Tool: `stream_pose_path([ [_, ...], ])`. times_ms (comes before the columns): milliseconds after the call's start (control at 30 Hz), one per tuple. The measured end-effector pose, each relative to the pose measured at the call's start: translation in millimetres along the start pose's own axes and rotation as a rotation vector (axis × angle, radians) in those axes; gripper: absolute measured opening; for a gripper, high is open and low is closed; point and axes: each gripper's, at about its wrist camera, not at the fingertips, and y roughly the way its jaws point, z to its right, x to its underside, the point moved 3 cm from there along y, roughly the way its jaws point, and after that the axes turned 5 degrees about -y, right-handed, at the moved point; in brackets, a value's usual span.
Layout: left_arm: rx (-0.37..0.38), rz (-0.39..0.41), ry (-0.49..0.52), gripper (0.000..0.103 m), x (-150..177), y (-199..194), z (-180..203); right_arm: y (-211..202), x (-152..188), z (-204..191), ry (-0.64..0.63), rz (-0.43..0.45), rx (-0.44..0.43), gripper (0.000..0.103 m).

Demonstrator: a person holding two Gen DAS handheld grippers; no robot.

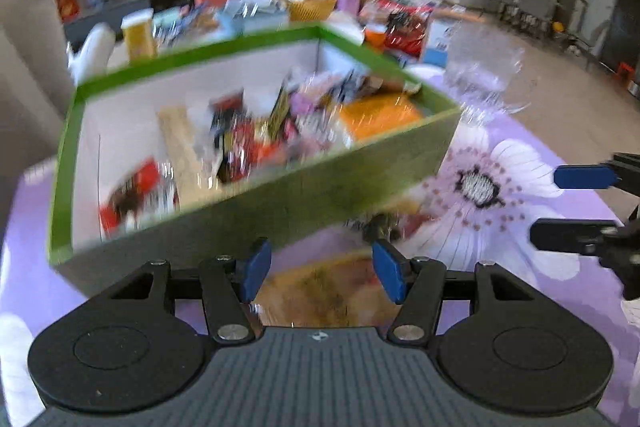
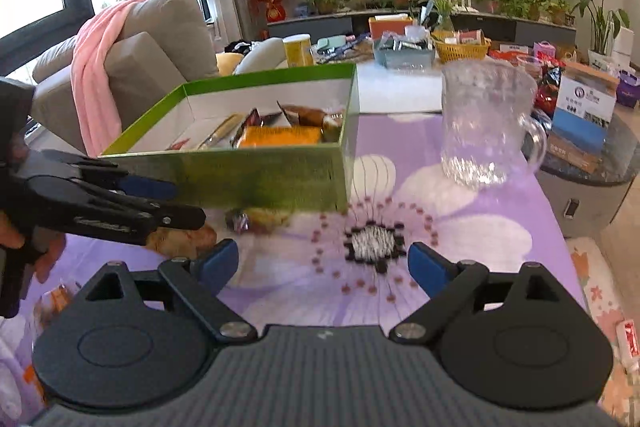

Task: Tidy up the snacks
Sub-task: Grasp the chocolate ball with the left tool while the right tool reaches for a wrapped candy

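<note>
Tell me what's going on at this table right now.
A person holding a gripper in each hand is sorting snacks into a green box on the flowered tablecloth. The box already holds several packets. The left gripper is open over a loose snack packet beside the box. The right gripper is open and empty over the cloth. A glass pitcher stands nearby.

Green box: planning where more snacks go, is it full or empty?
Partly full: the green box holds snack packets, with bare white floor showing.
</note>
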Motion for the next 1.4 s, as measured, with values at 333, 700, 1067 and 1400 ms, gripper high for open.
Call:
stream_pose_path([
  [333, 0.027, -0.006, -0.021, 0.051, 50, -57, 21, -1, 13, 2, 0.042, -0.015, -0.036, 0.095],
  [700, -0.213, 0.056, -0.102, 0.052, 26, -28, -9, 5, 19, -27, -0.036, -0.04, -0.1, 0.095],
  [1067, -0.184, 0.051, -0.178, 0.037, 30, -15, -23, 16, 20, -39, -0.096, -0.065, -0.164, 0.095],
  [1400, -0.149, 0.133, -0.271, 0.037, 41, -54, -37, 37, 14, -72, -0.259, -0.095, -0.191, 0.095],
])
